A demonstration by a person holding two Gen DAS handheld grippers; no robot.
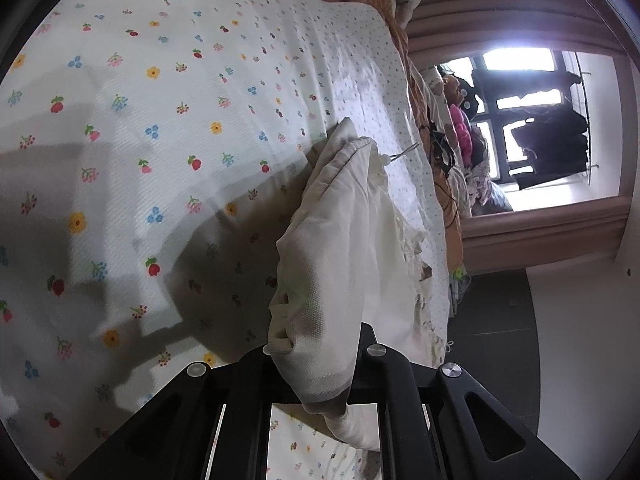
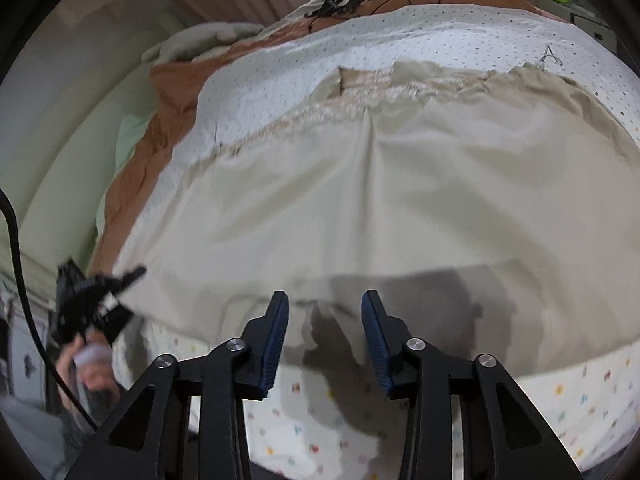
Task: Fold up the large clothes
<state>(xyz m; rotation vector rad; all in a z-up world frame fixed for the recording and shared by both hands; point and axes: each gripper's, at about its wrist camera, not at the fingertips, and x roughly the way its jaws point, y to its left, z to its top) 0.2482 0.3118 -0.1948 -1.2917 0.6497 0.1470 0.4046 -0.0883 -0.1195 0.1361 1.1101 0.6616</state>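
Note:
A large cream garment (image 2: 380, 200) lies spread flat on a bed with a floral sheet (image 2: 320, 412); its gathered lace band is at the far side. My right gripper (image 2: 325, 320) is open, its blue pads just above the garment's near hem, holding nothing. My left gripper (image 1: 316, 364) is shut on a bunched edge of the cream garment (image 1: 344, 248), which rises from the jaws across the floral sheet (image 1: 160, 120). The left gripper also shows at the garment's left corner in the right wrist view (image 2: 92, 304).
An orange blanket (image 2: 136, 168) lies under the dotted sheet at the left and far side. Black cables (image 2: 340, 0) sit at the bed's far end. A window (image 1: 532, 120) with hanging dark clothes and a dark floor (image 1: 496, 304) lie beyond the bed.

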